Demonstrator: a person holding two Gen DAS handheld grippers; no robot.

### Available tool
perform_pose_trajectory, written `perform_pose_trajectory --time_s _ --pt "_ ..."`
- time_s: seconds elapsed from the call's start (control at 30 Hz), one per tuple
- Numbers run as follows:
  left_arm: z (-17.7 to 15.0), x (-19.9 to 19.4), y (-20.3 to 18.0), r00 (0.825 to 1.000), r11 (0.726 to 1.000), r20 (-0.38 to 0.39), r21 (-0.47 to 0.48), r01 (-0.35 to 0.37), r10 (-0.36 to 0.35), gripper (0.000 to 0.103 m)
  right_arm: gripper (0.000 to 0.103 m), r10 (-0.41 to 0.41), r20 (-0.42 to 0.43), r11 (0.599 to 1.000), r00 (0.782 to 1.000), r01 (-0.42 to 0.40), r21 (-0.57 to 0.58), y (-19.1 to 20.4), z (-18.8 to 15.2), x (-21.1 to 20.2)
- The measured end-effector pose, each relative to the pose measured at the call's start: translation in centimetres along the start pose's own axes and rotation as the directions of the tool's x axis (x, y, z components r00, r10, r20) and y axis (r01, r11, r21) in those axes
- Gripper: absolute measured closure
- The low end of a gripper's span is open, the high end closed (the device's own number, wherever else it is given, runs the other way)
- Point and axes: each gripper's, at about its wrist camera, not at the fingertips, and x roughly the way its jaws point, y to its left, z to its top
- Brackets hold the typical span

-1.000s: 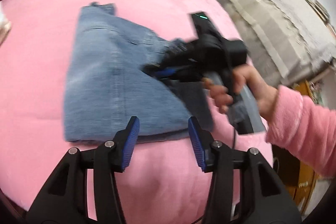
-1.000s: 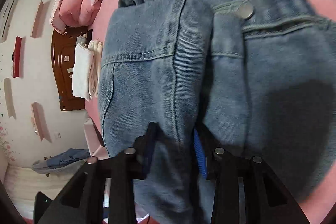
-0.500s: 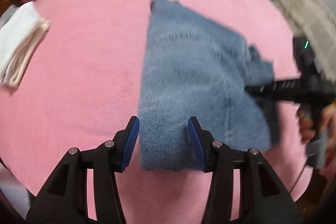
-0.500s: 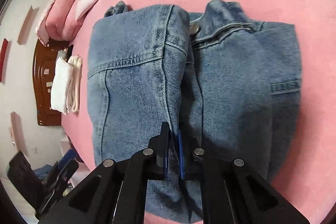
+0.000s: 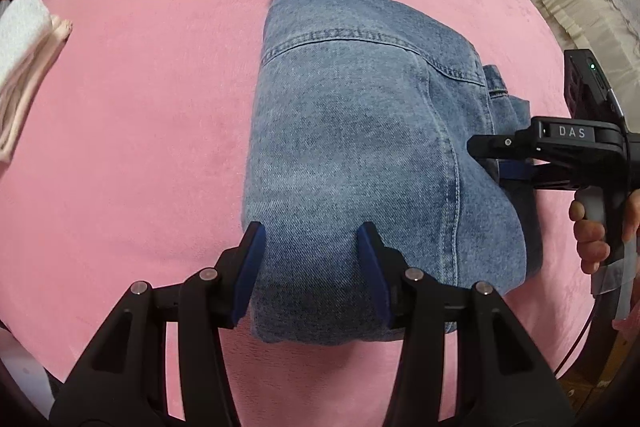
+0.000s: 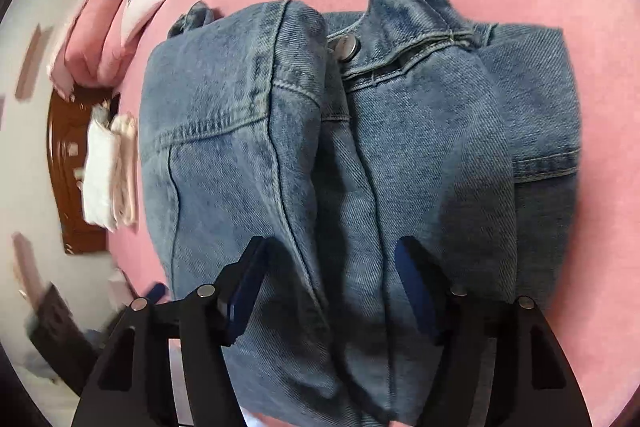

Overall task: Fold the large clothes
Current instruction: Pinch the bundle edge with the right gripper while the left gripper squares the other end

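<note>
Now the fold looks nearly finished: the denim jacket (image 5: 360, 155) lies as a compact bundle on the pink bed (image 5: 140, 131), and the step in hand is letting go of the last flap. Closest in, the right gripper (image 6: 330, 291) has its jaws opening, with a ridge of folded denim between them but the pads clear of the cloth on both sides; half a second ago those jaws were pinched nearly shut on that ridge. The left gripper (image 5: 310, 267) stands about half open, straddling the near edge of the bundle, and I cannot tell whether its pads press the cloth. A second ago it hung back from that edge, over bare bed. Beyond the right jaws the metal button (image 6: 346, 47) and collar sit at the far end. Next, I judge, both jaws must lift away cleanly or press the bundle flat without dragging a layer loose. Farther off lie folded white cloths (image 5: 20, 67) and pillows (image 6: 100, 31).
</note>
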Motion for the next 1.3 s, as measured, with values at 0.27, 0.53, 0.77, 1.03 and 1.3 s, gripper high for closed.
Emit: perform_pose_trajectory --time_s 0.27,0.53,0.77,1.03,1.3 --pt "0.3 0.2 0.1 1.000 1.000 -0.003 -0.002 0.000 0.000 0.058 0.077 0.059 -0.031 0.998 0.998 -0.058 0.020 2.2 0.9 2.2" --pt "1.2 -2.4 -0.9 0.999 0.999 0.040 0.037 -0.037 0.036 0.058 0.096 -0.068 0.157 0.993 0.985 0.083 -0.088 6.1 -0.8 -3.8" --pt "2.3 -2.3 -1.8 0.999 0.997 0.039 0.066 -0.030 0.028 0.058 0.096 -0.164 0.162 0.986 0.973 0.162 0.026 1.4 -1.7 -5.4" --pt "2.2 -0.3 -2.7 0.998 0.995 -0.027 0.084 -0.051 0.053 0.058 0.096 -0.226 0.217 0.972 0.950 0.204 0.119 0.0 -2.1 -3.9" --pt "1.6 0.1 -3.0 0.999 0.996 -0.042 0.084 -0.024 0.027 0.058 0.096 -0.272 0.238 0.958 0.932 0.240 0.156 0.0 -3.5 -4.6"
